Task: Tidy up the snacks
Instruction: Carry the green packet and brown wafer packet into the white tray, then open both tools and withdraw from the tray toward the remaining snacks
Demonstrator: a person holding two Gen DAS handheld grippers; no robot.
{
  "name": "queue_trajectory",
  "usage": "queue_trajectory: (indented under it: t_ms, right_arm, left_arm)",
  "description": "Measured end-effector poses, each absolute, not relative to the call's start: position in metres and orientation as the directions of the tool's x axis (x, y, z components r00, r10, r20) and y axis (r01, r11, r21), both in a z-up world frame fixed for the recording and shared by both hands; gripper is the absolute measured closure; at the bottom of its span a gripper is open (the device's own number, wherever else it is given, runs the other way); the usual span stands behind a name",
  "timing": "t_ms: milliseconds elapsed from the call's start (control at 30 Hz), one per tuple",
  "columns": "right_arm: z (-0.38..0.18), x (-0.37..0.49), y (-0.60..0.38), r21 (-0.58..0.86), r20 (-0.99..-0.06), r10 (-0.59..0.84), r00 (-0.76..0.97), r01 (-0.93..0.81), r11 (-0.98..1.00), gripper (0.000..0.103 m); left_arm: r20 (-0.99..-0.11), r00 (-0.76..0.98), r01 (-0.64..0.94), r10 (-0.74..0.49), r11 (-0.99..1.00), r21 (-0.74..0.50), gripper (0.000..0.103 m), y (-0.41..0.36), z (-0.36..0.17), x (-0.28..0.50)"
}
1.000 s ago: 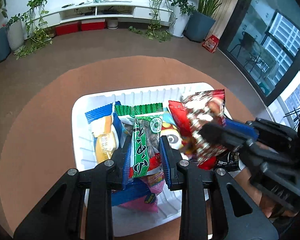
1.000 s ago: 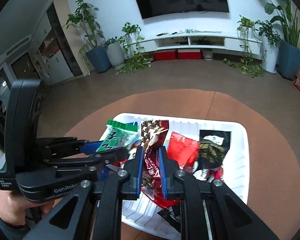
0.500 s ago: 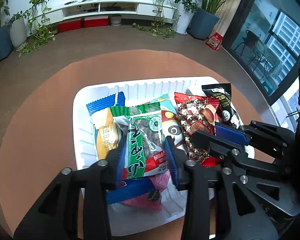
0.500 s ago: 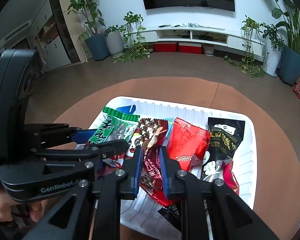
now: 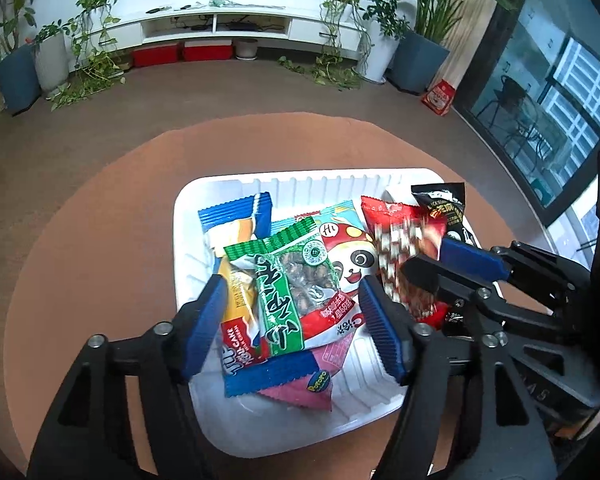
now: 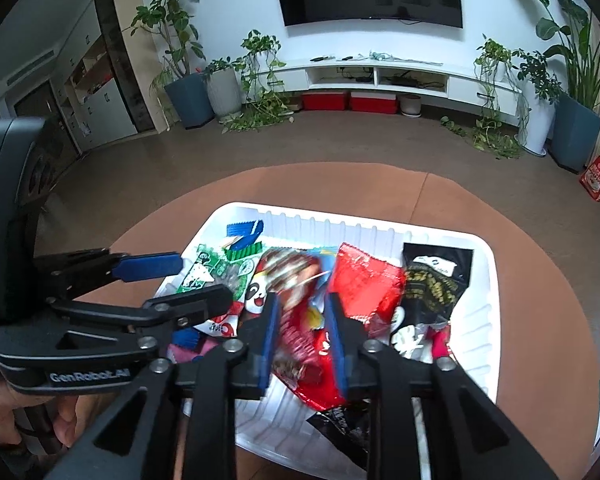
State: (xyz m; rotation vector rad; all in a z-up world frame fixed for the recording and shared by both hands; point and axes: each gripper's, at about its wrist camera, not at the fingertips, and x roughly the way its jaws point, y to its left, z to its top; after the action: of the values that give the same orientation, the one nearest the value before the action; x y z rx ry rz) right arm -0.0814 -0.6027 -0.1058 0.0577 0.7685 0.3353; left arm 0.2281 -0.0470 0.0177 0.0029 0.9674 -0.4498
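Over the white tray [image 5: 204,208], I've just spread both tongs, left tongs [image 5: 292,322] off the green packet [image 5: 284,280], right tongs [image 6: 300,340] off the red patterned packet [image 6: 296,320], so next comes withdrawing clear.

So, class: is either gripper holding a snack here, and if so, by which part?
Neither holds one. The left gripper has just opened off the green packet; the right gripper has just opened off the red patterned packet.

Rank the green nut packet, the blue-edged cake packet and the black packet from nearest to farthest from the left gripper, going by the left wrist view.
1. Green nut packet: between the open fingers of the left gripper.
2. Blue-edged cake packet: farther back, left side of the white tray.
3. Black packet: far right corner.
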Motion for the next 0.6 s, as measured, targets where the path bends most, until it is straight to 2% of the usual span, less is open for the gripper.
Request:
queue_trajectory:
  t_ms: [133, 167, 233, 300, 433, 500, 600]
  right_arm:
    - [-0.101, -0.083, -0.609, 0.185, -0.660, 0.319, 0.680, -0.265, 0.946, 0.058]
    - [-0.099, -0.084, -0.611, 0.188, -0.657, 0.319, 0.683, -0.261, 0.947, 0.052]
    - [-0.096, -0.085, -0.616, 0.198, -0.648, 0.319, 0.692, -0.251, 0.947, 0.040]
    - [-0.089, -0.090, -0.626, 0.229, -0.620, 0.336, 0.709, -0.247, 0.942, 0.027]
    - [-0.073, -0.102, -0.641, 0.279, -0.566, 0.362, 0.741, -0.241, 0.930, 0.022]
    - [-0.062, -0.113, -0.651, 0.302, -0.526, 0.371, 0.765, -0.239, 0.923, 0.015]
    - [-0.051, -0.132, -0.663, 0.322, -0.492, 0.383, 0.782, -0.246, 0.914, 0.010]
  left_arm:
    - [-0.785, 0.494, 0.371, -0.375, 0.907, -0.200, 0.024, -0.040, 0.023, 0.218]
    - [-0.782, 0.496, 0.370, -0.377, 0.907, -0.203, 0.021, -0.039, 0.025, 0.215]
    - [-0.774, 0.511, 0.366, -0.375, 0.909, -0.199, 0.002, -0.035, 0.030, 0.206]
    - [-0.759, 0.535, 0.367, -0.371, 0.911, -0.187, 0.000, -0.031, 0.038, 0.194]
    - [-0.704, 0.601, 0.395, -0.379, 0.906, -0.151, 0.000, -0.020, 0.056, 0.159]
    - [-0.672, 0.645, 0.407, -0.363, 0.908, -0.100, 0.000, -0.016, 0.061, 0.133]
    - [-0.675, 0.652, 0.417, -0.344, 0.907, -0.060, 0.000, -0.010, 0.061, 0.100]
